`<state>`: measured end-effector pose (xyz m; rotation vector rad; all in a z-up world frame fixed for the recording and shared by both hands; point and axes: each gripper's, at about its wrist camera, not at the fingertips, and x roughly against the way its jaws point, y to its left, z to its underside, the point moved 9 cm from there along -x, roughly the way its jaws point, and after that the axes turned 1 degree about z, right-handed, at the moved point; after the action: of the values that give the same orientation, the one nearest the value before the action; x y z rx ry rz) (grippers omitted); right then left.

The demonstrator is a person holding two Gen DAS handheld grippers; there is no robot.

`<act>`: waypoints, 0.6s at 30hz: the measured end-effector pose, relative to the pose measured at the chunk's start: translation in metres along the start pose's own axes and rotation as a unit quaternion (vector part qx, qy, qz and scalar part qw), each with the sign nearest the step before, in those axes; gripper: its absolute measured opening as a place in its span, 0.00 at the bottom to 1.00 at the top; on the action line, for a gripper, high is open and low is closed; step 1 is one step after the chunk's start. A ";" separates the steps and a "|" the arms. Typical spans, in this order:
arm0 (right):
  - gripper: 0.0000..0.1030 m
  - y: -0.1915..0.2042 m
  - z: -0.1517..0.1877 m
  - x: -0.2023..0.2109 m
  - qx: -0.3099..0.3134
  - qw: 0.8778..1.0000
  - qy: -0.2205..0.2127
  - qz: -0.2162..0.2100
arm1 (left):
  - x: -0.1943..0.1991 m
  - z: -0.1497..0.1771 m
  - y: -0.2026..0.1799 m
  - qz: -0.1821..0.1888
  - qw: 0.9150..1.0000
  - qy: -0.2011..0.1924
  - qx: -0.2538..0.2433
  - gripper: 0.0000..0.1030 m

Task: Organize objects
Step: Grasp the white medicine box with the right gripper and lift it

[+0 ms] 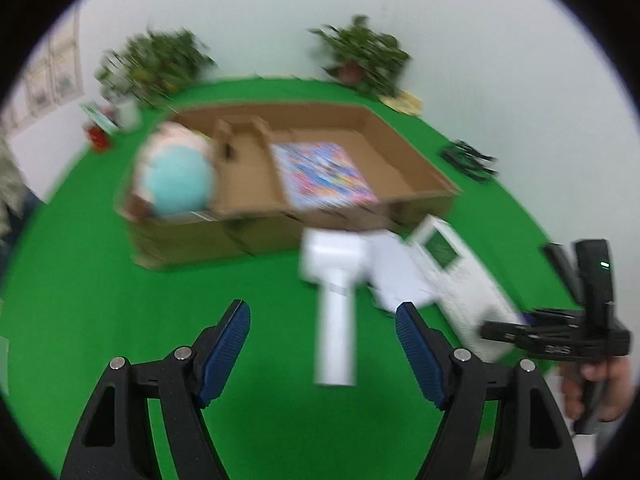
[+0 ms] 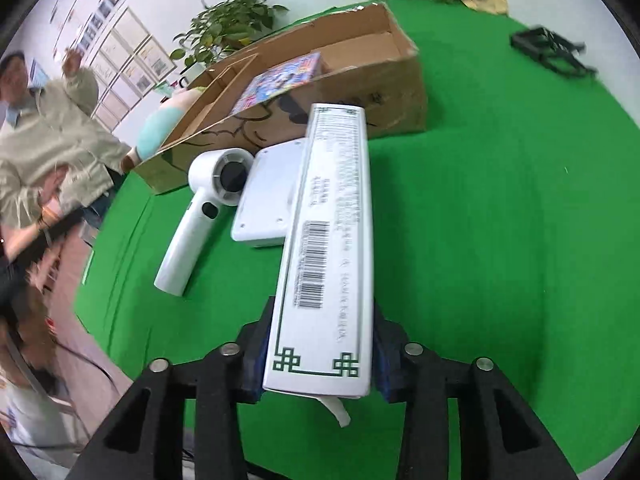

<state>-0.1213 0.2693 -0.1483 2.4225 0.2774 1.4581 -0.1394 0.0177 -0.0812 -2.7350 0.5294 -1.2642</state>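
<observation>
Your left tool [image 1: 322,350] hangs spread wide and empty above the green worktop [image 1: 100,280], with the white handheld fan with a round head and straight handle [image 1: 335,312] lying just ahead of it and a little to its right; the fan's long axis runs nearly along the tool's line of sight, handle end toward you, head toward the open brown cardboard box [image 1: 248,236]. In that box, from left, sit a round pale blue and pink plush toy [image 1: 176,180], an empty cardboard divider section, and a flat brightly printed booklet [image 1: 324,174]. Beside the fan lies a flat white rectangular plastic device [image 2: 270,196], touching or nearly touching the fan head. Your right tool [image 2: 318,360] is pinched on the near end of a long white rectangular carton with green border print and a barcode [image 2: 328,248]; the carton's long axis continues straight forward from the tool, its far end pointing at the box's near wall and lying over the white device. By judgement, the carton needs lifting over that wall, so your right hand is the nearer one for the box, your left for the fan. A black tangle [image 2: 550,50] lies well apart at far right.
</observation>
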 end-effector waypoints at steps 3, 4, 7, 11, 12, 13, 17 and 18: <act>0.86 -0.021 0.001 0.015 -0.008 0.999 -0.033 0.041 | -0.040 0.017 -0.035 0.073 0.996 0.045 0.036 0.73; 0.87 -0.024 -0.001 0.021 -0.003 0.998 -0.044 0.051 | -0.049 0.021 -0.043 0.084 0.994 0.055 0.042 0.73; 0.89 -0.016 -0.001 0.031 0.050 0.994 -0.067 0.075 | -0.075 0.024 -0.074 0.100 0.992 0.071 0.031 0.73; 0.89 0.012 0.005 0.030 0.141 0.984 -0.074 0.080 | -0.105 0.022 -0.100 0.111 0.990 0.080 0.018 0.73; 0.89 0.015 0.007 0.026 0.157 0.981 -0.070 0.089 | -0.111 0.022 -0.101 0.115 0.989 0.085 0.021 0.73; 0.89 0.015 0.011 0.026 0.165 0.979 -0.066 0.098 | -0.117 0.022 -0.103 0.125 0.988 0.093 0.025 0.73; 0.87 -0.003 0.009 0.016 0.157 0.978 -0.061 0.127 | -0.139 0.022 -0.108 0.152 0.980 0.125 0.041 0.73; 0.86 -0.009 0.008 0.016 0.147 0.979 -0.062 0.130 | -0.142 0.023 -0.110 0.161 0.977 0.130 0.046 0.73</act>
<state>-0.1073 0.2812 -0.1419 2.8672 0.1627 1.4472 -0.1775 0.1676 -0.1752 -2.2999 0.8718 -1.5167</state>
